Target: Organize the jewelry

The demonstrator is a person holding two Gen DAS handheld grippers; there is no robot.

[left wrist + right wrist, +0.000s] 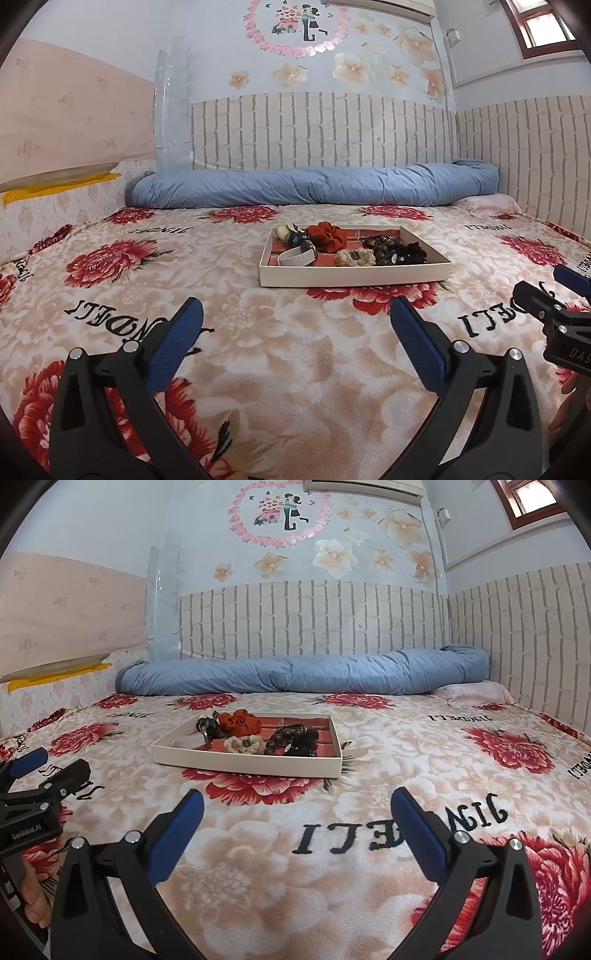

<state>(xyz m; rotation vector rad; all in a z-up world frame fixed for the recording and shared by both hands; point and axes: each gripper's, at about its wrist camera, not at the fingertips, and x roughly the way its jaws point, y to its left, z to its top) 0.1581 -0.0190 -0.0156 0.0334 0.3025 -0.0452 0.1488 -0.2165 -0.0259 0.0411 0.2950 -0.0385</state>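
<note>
A shallow cream tray [352,275] [243,763] lies on the flowered blanket, ahead of both grippers. It holds a rust-red scrunchie [327,235] [242,720], a cream scrunchie [354,257] [243,744], a white band [294,255], dark wooden beads [384,253] [282,738] and a black hair piece [413,253] [306,743]. My left gripper [295,314] is open and holds nothing, well short of the tray. My right gripper [297,805] is open too, with nothing between its fingers; it also shows at the right edge of the left wrist view [554,284].
A rolled blue quilt [310,186] [303,674] lies along the brick-pattern wall behind the tray. A pink pillow [476,694] sits at the far right corner. The flowered blanket [258,369] covers the whole bed. A hand [35,901] grips the left tool.
</note>
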